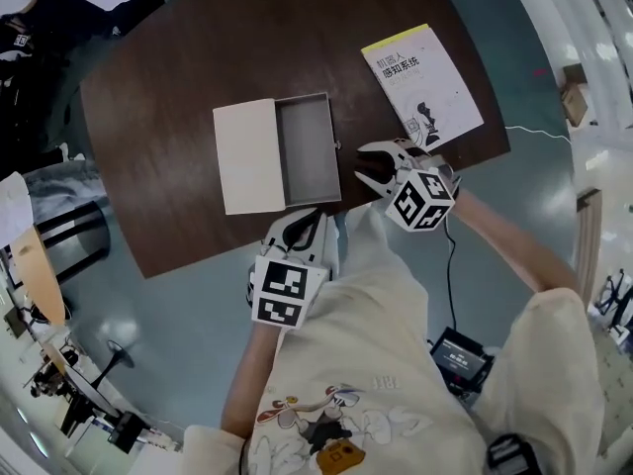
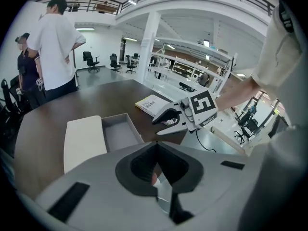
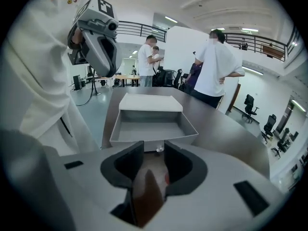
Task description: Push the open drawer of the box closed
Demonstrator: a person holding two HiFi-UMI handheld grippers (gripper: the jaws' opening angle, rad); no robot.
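Observation:
A white box (image 1: 247,156) lies on the dark brown table (image 1: 158,97) with its grey drawer (image 1: 308,151) pulled out to the right and nothing in it. A small knob (image 1: 338,145) sticks out of the drawer front. My right gripper (image 1: 362,166) hovers just right of that knob, open, nothing between its fingers. In the right gripper view the drawer (image 3: 153,127) fills the middle and the knob (image 3: 160,149) sits right ahead of the spread jaws. My left gripper (image 1: 305,228) hangs at the table's front edge below the drawer, shut and empty.
A white and yellow book (image 1: 422,82) lies at the table's far right, behind the right gripper. A cable (image 1: 450,255) runs down to a black device (image 1: 460,354) on the floor. A chair (image 1: 64,228) stands left of the table. People (image 2: 55,42) stand beyond the table's far side.

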